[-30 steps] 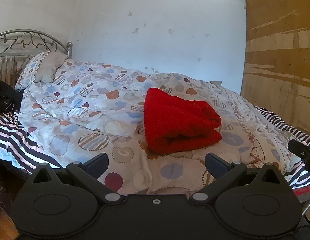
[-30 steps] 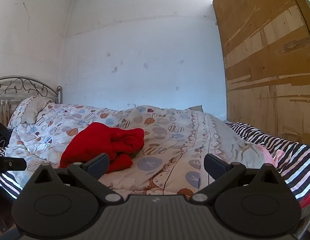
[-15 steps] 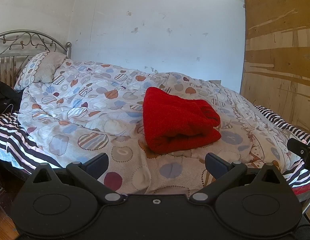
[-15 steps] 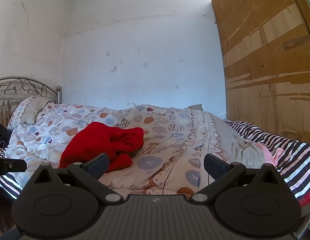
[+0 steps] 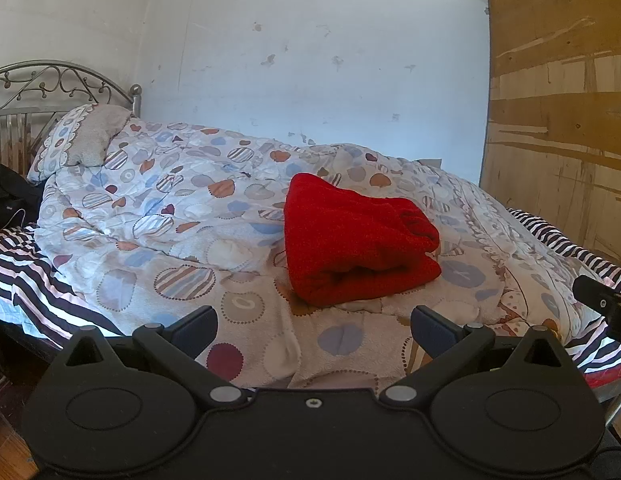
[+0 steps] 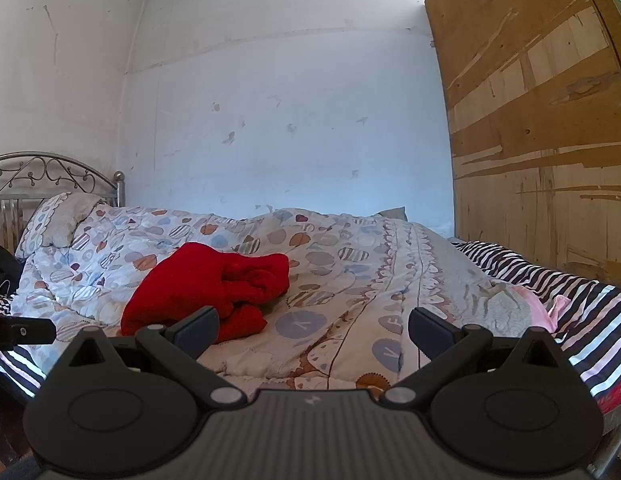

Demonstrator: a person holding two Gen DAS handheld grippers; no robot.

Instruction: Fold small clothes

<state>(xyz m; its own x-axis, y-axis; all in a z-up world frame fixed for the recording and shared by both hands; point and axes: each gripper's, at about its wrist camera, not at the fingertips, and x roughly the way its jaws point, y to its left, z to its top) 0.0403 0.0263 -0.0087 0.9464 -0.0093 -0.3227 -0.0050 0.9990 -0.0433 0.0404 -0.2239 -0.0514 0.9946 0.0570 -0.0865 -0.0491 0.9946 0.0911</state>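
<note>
red fuzzy knit garment (image 5: 358, 248) lies folded in a thick bundle on the patterned quilt (image 5: 182, 216), apparently finished, since left gripper (image 5: 312, 322) and right gripper (image 6: 310, 322) hang back, jaws spread wide, empty, clear of it.

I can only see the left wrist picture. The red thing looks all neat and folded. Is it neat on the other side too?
Observer: Not quite. From the right wrist view the red garment shows a bunched, lumpy end, with a flap sticking out below it.

Child: Is there anything else to fold that I can't see?

Observer: Maybe. A pink cloth lies by the striped sheet, far right of the quilt.

Child: Is the other grabber holding something?

Observer: No. The right gripper is open and empty, short of the garment, like the left gripper.
</note>
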